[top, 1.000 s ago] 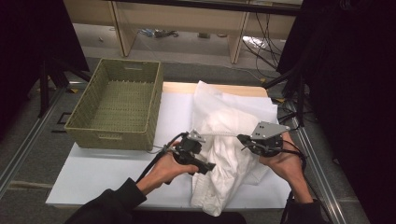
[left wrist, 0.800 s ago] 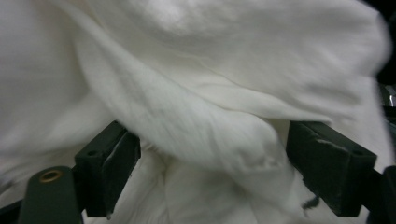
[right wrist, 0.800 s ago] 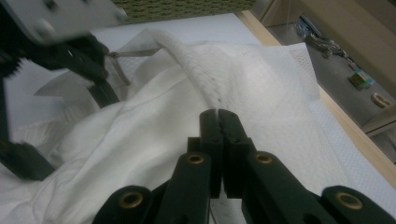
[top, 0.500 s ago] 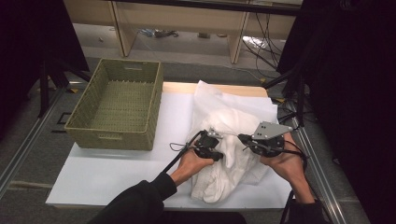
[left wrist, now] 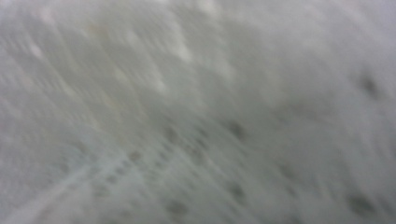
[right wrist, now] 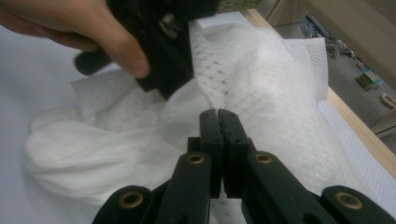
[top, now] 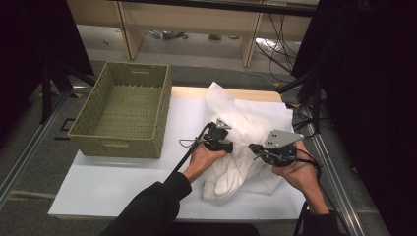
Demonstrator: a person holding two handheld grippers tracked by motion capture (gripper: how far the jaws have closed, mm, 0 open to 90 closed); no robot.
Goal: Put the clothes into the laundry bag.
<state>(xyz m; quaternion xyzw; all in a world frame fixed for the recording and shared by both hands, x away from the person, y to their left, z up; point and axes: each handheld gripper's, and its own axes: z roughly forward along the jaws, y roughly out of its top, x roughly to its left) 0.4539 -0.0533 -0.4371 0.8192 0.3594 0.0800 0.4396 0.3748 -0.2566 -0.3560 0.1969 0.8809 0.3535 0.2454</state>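
Both tongs work the white cloth (top: 246, 147): right tongs (right wrist: 218, 122) clenched on a fold to anchor it; left tongs (top: 222, 140), just reopening, grip unclear.

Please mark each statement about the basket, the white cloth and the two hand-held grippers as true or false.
1. The woven basket holds the cloth. False: it is empty; the white cloth lies on the table.
2. The right hand-held gripper has its jaws together. True.
3. The basket stands left of the cloth in the high view. True.
4. The left hand-held gripper rests inside the basket. False: it is at the cloth.
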